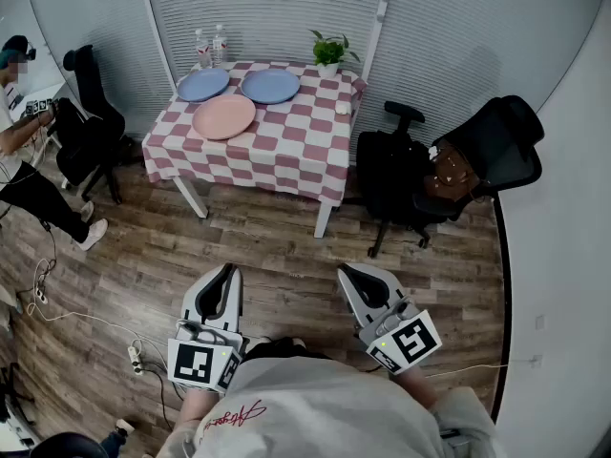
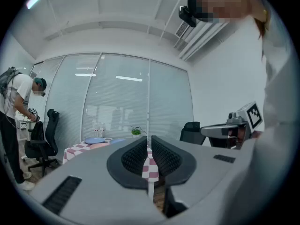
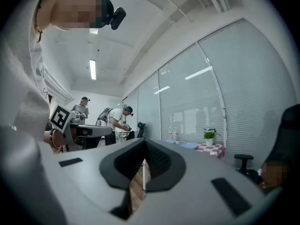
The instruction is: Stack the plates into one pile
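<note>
Right, both claws sit low in the head view, well apart from the work. The left gripper [image 1: 227,275], lower left of centre, has its jaws closed together w/ nothing between them. The right gripper [image 1: 349,277], lower right of centre, is likewise pinched closed & empty. Both point level toward the table, and each gripper view shows only a thin slit between the dark ribbed jaw faces. Top centre of the frame stands a small table w/ a pink-and-white checked cloth [image 1: 286,156]. On it lie 3 round flat plates, not stacked. A left blue plate [image 1: 203,85] & a right blue plate [image 1: 270,86] sit side by side toward the far edge, and a pink plate [image 1: 224,117] lies nearer the camera, just in front of them. Far left corner has 2 clear water bottles [image 1: 210,48]; far right has a small green potted plant [image 1: 329,53]. A black office chair [image 1: 496,146] stands right of the table, another black chair [image 1: 91,113] left of it. A person [image 1: 33,194] bends over at the upper left edge. Wood-plank floor [image 1: 286,256] lies between grippers & table.
</note>
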`<state>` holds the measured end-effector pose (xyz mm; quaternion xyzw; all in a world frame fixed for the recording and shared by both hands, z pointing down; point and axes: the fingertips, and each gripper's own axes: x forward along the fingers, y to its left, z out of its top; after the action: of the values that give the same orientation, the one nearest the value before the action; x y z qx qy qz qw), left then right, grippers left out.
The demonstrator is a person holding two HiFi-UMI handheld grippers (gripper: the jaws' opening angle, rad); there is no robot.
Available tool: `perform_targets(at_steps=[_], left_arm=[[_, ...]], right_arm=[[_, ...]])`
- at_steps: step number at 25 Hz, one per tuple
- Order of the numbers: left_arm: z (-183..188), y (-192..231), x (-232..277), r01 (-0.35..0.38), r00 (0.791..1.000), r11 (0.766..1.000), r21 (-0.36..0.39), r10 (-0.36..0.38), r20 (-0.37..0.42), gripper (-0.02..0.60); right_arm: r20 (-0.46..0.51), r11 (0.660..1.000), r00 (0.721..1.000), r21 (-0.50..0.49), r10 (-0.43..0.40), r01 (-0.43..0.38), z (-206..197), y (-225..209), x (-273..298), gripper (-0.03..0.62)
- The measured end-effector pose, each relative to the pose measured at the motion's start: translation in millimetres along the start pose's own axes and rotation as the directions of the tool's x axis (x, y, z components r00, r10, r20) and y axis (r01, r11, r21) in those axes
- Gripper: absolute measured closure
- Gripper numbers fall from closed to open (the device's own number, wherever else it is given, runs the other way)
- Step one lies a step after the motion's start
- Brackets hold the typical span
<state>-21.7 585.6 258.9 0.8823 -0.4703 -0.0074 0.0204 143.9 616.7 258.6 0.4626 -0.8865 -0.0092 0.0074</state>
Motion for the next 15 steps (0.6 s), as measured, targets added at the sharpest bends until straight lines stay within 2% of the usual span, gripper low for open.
perform_targets(at_steps=[12,15], left_arm=[[1.9,-4.1,0.9,0.015,1.000,1.000,0.011,-0.015,-0.005,0.543],[4.6,0.7,-0.9,0.000,1.000,1.000,0.011,0.000,0.009,0.541]], right_arm=[[0.000,1.000,1.000,-0.009,-0.005,0.005,1.8,-0.4,-2.0,0.583],[-0.006,0.999,1.000,-0.042,-0.016,0.015,0.1,1.4,-0.4,0.583]])
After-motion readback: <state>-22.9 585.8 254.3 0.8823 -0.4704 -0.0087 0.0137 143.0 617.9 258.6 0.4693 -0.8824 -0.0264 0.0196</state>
